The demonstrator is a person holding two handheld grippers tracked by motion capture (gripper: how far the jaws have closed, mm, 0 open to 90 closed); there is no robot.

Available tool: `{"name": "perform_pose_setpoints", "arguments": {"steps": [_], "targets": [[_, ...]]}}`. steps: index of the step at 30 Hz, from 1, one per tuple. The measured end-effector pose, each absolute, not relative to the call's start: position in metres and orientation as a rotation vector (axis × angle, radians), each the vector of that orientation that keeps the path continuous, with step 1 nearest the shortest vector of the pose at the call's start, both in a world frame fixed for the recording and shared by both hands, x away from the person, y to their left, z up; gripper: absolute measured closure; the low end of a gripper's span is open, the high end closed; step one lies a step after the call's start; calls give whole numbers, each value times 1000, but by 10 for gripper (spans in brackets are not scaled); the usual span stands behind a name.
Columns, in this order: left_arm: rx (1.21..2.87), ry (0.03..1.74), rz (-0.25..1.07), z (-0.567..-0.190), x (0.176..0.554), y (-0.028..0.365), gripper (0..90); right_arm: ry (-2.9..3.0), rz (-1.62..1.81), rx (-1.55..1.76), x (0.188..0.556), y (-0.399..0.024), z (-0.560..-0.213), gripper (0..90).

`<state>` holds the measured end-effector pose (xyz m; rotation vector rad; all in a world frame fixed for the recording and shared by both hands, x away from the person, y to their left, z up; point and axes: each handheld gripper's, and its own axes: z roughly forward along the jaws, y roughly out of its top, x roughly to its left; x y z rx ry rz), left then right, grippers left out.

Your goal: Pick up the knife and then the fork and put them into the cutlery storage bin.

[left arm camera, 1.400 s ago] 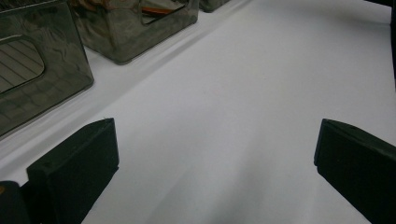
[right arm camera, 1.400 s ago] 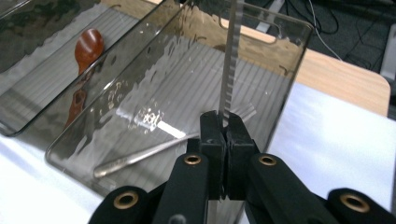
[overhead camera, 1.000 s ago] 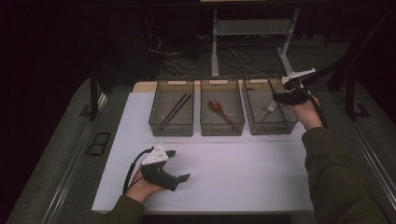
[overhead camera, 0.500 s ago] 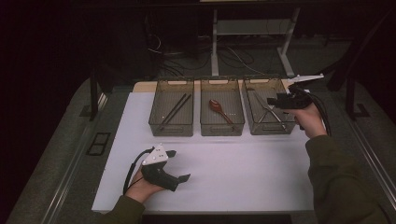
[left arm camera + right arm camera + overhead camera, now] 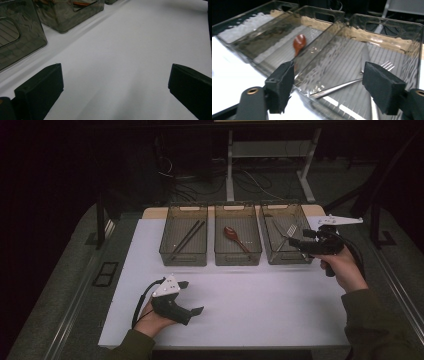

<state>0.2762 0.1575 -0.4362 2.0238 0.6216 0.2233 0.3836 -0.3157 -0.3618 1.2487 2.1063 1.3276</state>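
Smoky translucent plastic makes up three bins in a row across the far side of the white counter: the left bin holds dark chopsticks, the middle bin a reddish-brown spoon, and the right bin a metal fork with what looks like a knife lying beside it, though the second piece is hard to make out. Every utensil in view already lies in a bin and the open counter carries nothing loose, so the sorting looks finished or close to it. The right gripper hovers at the 3 o'clock edge of the right bin, its fingers spread apart and empty, framing the fork from above the near wall; whether it means to lift the fork or is done with it, I cannot tell. The left gripper rests low at about 7 o'clock on the counter, fingers wide apart with bare white surface between them, well clear of the bins.
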Motion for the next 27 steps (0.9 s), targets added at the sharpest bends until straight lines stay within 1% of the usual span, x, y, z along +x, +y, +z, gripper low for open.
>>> {"name": "perform_pose_setpoints", "arguments": {"steps": [4,13,27], "targets": [[2022,625,222,-436,276,157,0,2089,1361,1204,362,-314,-366,187],[2018,626,229,-437,276,158,0,2136,1367,1147,324,-310,-388,166],[2022,621,234,-436,276,159,0,2156,1450,1094,273,-310,-420,165]]}}
